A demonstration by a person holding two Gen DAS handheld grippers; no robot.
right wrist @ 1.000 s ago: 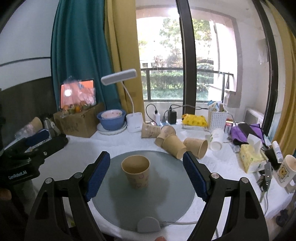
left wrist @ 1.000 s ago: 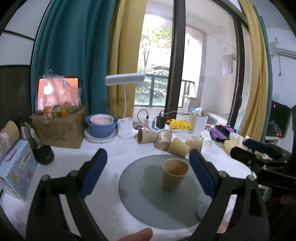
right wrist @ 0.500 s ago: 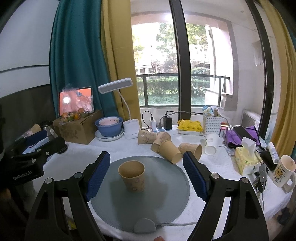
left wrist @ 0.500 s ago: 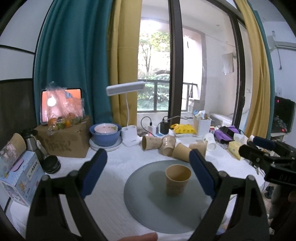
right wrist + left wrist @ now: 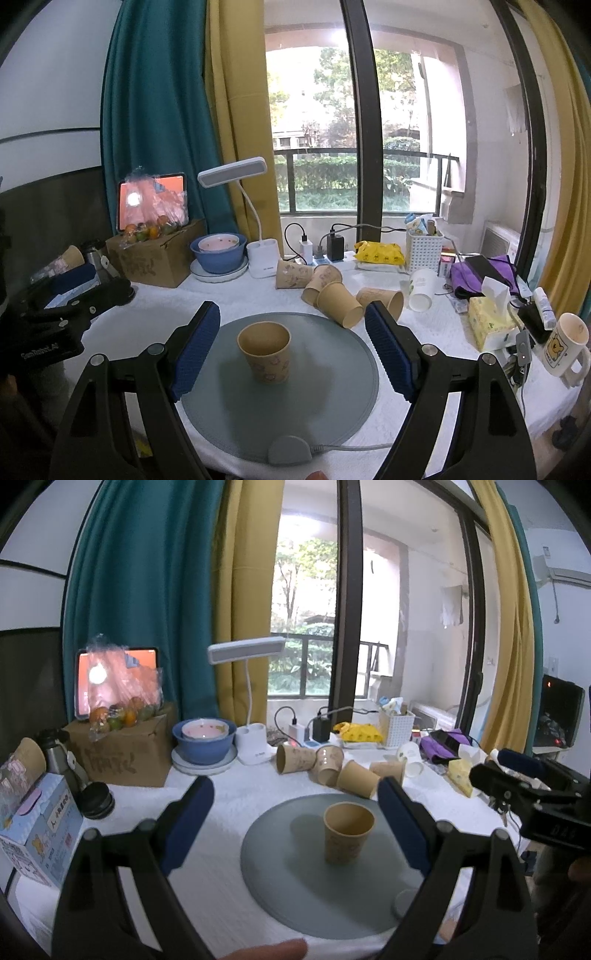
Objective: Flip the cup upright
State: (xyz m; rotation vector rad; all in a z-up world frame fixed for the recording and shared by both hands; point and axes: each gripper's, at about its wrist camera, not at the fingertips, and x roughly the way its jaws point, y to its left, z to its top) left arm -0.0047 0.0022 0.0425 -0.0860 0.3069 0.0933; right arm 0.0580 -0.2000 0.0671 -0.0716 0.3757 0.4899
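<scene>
A brown paper cup stands upright, mouth up, on a round grey mat; it also shows in the right wrist view on the mat. My left gripper is open and empty, held back from and above the cup. My right gripper is open and empty, also back from the cup. Each gripper shows at the edge of the other's view: the right one, the left one.
Several paper cups lie on their sides behind the mat. A blue bowl, desk lamp, cardboard box, white basket, tissue box and mug stand around. A blue carton sits left.
Both grippers have drawn back and upward from the cup, so the table appears lower and farther. The cup stays upright on the mat.
</scene>
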